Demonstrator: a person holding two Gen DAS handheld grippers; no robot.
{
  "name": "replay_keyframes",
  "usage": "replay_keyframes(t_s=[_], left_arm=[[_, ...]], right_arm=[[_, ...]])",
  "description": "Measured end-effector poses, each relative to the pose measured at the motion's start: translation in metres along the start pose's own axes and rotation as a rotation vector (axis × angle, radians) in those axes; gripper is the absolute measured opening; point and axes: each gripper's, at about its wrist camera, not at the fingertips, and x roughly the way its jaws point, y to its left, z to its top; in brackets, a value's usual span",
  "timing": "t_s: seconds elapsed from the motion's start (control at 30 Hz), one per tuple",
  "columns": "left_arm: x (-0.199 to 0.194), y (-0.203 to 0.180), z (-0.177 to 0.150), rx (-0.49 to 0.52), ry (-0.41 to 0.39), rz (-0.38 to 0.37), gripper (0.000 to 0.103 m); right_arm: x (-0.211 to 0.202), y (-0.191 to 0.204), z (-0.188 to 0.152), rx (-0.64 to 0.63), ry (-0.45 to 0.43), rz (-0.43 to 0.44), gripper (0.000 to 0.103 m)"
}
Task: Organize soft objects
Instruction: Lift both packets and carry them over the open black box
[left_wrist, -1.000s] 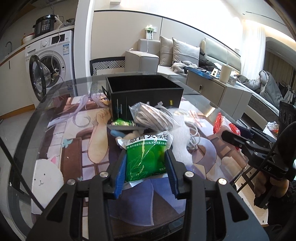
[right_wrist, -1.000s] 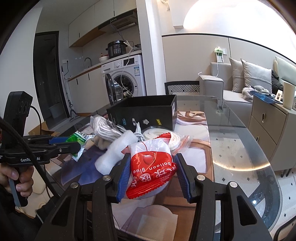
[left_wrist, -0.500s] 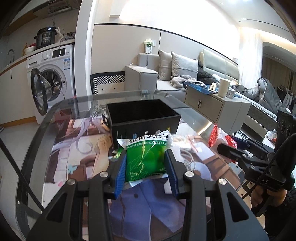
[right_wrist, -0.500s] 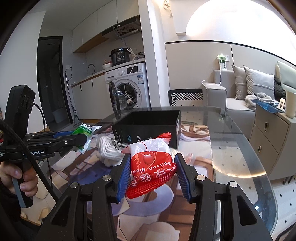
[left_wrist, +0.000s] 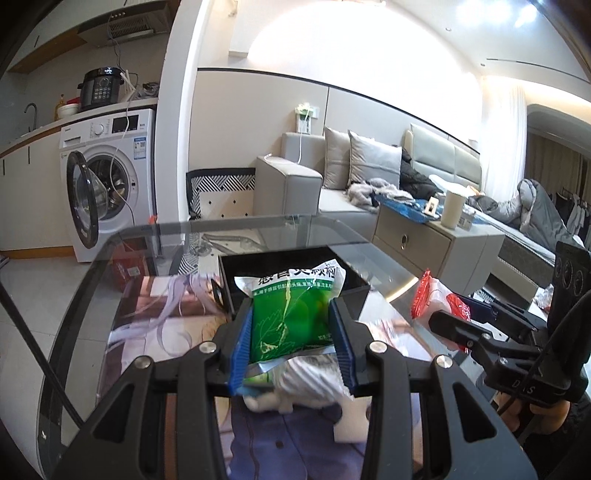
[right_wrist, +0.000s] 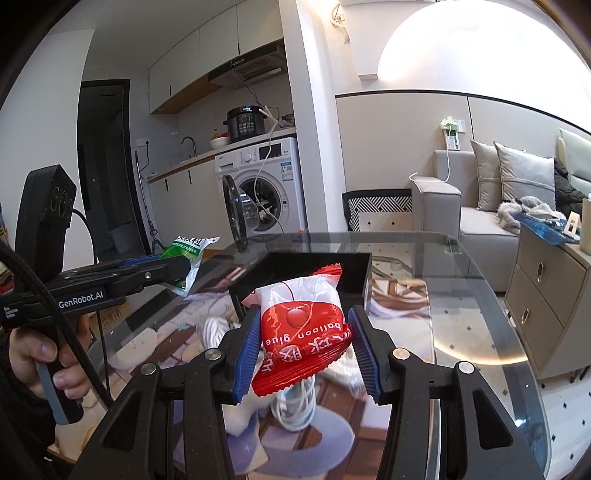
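Both packets have been lifted off the table (left_wrist: 92, 280): green plastic sachet (left_wrist: 291, 317) clamped in left tongs (left_wrist: 291, 343), red-and-white balloon-glue packet (right_wrist: 301, 332) clamped in right tongs (right_wrist: 303, 354), open black box (right_wrist: 317, 269) at 12 o'clock.

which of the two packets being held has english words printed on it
The red and white packet in the right gripper: it reads "balloon glue". The green packet in the left gripper shows only Chinese characters.

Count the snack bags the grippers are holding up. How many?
2. A green bag sits in the left gripper; a red bag sits in the right gripper. More may hide in the pile on the table.
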Motion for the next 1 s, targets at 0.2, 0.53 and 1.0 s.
replay_keyframes(t_s=[0.2, 0.53, 1.0], left_arm=[[0.013, 0.003, 0.011, -0.016, -0.021, 0.006, 0.039], [0.035, 0.009, 0.024, -0.044, -0.038, 0.019, 0.039], [0.070, 0.014, 0.032, -0.043, -0.030, 0.061, 0.039]], right_arm=[[0.012, -0.003, 0.019, 0.011, -0.013, 0.004, 0.048], [0.030, -0.009, 0.049, 0.020, -0.030, 0.005, 0.048], [0.075, -0.017, 0.066, 0.023, 0.000, 0.003, 0.048]])
